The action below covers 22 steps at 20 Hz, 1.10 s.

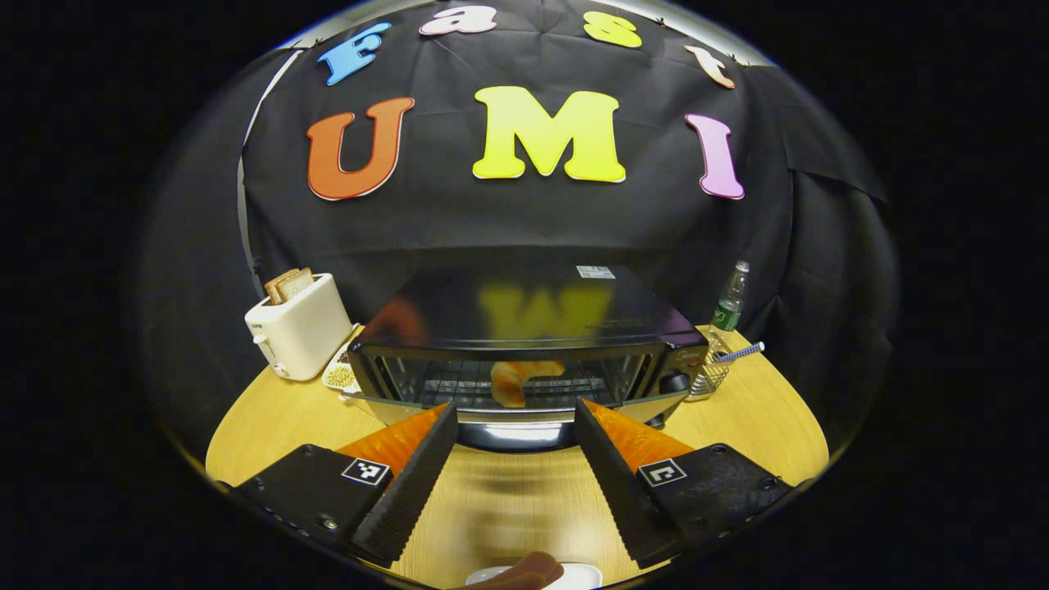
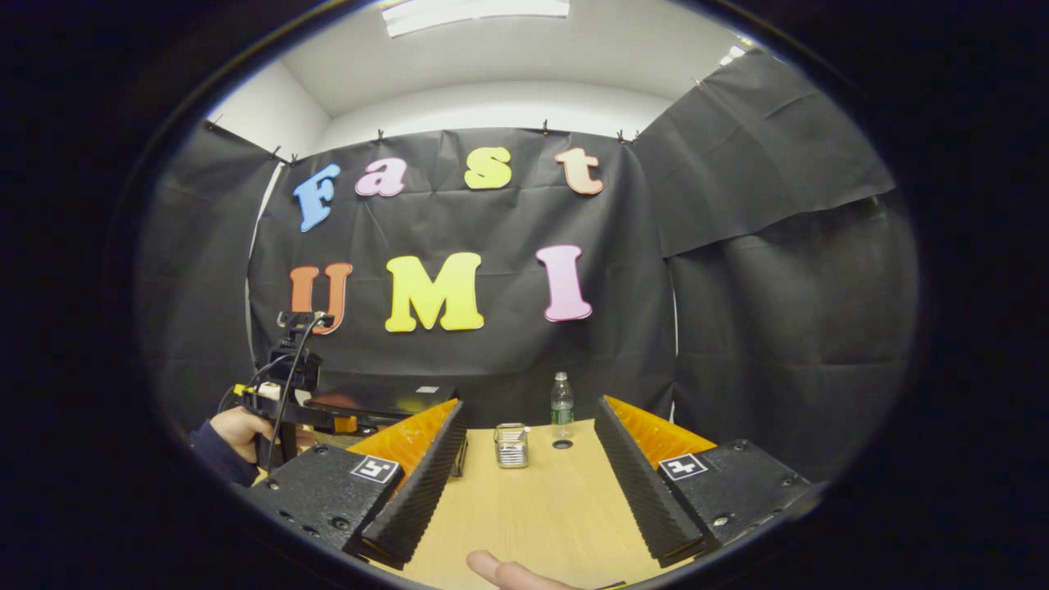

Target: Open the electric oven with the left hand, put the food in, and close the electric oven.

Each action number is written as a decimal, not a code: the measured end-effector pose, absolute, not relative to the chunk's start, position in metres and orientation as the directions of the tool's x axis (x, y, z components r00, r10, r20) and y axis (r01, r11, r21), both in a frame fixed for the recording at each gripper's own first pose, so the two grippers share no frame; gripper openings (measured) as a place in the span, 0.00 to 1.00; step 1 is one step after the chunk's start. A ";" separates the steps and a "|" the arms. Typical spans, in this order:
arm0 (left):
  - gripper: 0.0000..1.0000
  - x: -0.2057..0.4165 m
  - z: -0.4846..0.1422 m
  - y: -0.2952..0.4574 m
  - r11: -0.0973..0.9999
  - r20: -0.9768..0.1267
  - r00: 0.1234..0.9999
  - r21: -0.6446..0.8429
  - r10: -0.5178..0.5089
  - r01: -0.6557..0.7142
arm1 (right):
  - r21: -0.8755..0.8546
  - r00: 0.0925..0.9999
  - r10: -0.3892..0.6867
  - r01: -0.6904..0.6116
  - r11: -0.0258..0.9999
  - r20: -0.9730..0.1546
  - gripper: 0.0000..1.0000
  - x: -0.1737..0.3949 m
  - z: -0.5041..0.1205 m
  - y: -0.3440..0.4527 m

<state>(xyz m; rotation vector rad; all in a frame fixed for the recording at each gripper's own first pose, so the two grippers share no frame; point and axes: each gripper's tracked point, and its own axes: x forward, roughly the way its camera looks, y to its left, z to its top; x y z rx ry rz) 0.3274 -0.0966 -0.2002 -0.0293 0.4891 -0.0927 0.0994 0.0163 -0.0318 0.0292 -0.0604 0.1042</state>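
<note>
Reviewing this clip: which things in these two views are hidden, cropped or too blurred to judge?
- Oven door, left gripper view: motion-blurred, and its outer ends hidden by the left hand-held gripper; its angle is unclear.
- Food at the bottom edge, left gripper view: cropped, type unclear.
- Oven, right gripper view: front hidden by the right hand-held gripper.

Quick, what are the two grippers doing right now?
Left gripper: open, holding nothing, facing the oven.
Right gripper: open, holding nothing, over the table.
</note>
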 end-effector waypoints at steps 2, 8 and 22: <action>0.94 0.327 -0.188 -0.092 0.996 -0.439 0.894 -0.058 -0.090 0.072 | 0.025 0.994 0.090 -0.092 0.995 0.064 0.96 0.098 -0.031 0.013; 0.94 0.280 -0.127 -0.080 0.995 -0.330 0.939 -0.046 -0.097 0.087 | 0.033 0.996 0.075 -0.077 0.997 0.048 0.96 0.097 -0.036 0.011; 0.93 0.097 -0.015 -0.034 0.997 -0.049 0.996 -0.001 -0.071 0.071 | 0.047 0.990 0.131 -0.133 0.990 0.043 0.96 0.056 -0.026 0.041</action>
